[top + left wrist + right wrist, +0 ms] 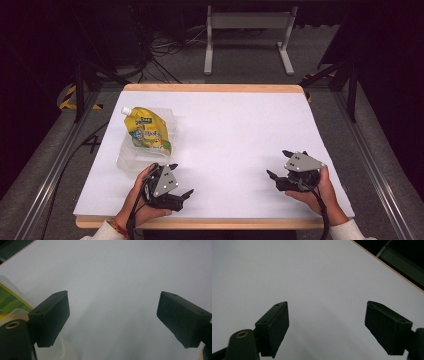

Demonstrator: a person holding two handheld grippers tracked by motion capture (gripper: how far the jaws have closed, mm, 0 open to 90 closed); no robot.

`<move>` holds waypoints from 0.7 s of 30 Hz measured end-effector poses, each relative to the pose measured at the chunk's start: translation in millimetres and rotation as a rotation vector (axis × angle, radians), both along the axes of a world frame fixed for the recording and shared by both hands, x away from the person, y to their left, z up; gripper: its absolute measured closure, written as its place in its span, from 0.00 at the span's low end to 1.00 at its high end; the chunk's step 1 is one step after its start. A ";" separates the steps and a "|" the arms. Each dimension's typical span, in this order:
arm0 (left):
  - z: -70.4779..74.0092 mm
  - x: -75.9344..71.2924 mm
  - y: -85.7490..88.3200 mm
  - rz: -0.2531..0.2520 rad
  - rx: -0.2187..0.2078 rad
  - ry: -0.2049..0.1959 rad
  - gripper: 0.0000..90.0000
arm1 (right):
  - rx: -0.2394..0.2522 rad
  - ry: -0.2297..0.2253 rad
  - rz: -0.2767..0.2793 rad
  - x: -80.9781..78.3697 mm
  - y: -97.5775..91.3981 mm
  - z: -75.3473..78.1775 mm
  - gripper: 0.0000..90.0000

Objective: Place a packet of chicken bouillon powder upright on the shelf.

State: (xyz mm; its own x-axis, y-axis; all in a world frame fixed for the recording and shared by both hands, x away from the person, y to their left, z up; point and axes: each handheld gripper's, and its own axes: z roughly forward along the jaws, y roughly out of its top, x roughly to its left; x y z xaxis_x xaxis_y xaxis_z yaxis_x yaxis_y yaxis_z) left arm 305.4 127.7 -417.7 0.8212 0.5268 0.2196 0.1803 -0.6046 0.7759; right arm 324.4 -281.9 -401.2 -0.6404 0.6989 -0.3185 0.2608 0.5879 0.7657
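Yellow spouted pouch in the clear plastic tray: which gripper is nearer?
Left. The left gripper sits just below the clear plastic tray holding the yellow spouted pouch; the right gripper is far across the white table.

I am working in what is looking like a lab or recording studio rather than a home. I am sitting at a bench [215,130] that is carrying a plain white sheet over a wooden top. Dark curtains are closing off the space on every side. Metal rails [372,160] are running along the grey carpeted floor [250,75] on both sides of the bench. Loose cables [165,50] are lying behind it, beside a grey metal stand [247,30], and yellow-black hazard tape [67,97] is marking the floor.
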 end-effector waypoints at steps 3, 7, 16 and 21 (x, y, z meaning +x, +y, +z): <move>-0.6 -0.1 -0.3 0.000 0.003 0.003 0.13 | 0.001 0.000 -0.024 -2.8 -8.9 -3.7 0.22; -1.9 0.3 0.0 0.005 0.011 0.002 0.12 | 0.003 0.004 -0.052 -7.1 -21.0 -9.9 0.22; -5.8 1.0 -0.9 0.005 0.011 0.013 0.10 | 0.036 -0.002 -0.107 -15.7 -44.1 -20.6 0.21; -8.4 0.5 -2.0 -0.004 0.016 0.017 0.09 | 0.051 0.013 -0.142 -22.4 -57.5 -27.2 0.21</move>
State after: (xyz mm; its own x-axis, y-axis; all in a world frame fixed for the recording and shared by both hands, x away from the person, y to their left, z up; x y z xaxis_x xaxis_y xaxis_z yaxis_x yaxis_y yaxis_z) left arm 305.9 125.7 -426.1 0.8270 0.5199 0.2141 0.1906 -0.6174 0.7632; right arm 302.0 -339.4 -428.4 -0.5374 0.7981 -0.2723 0.3490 0.5044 0.7898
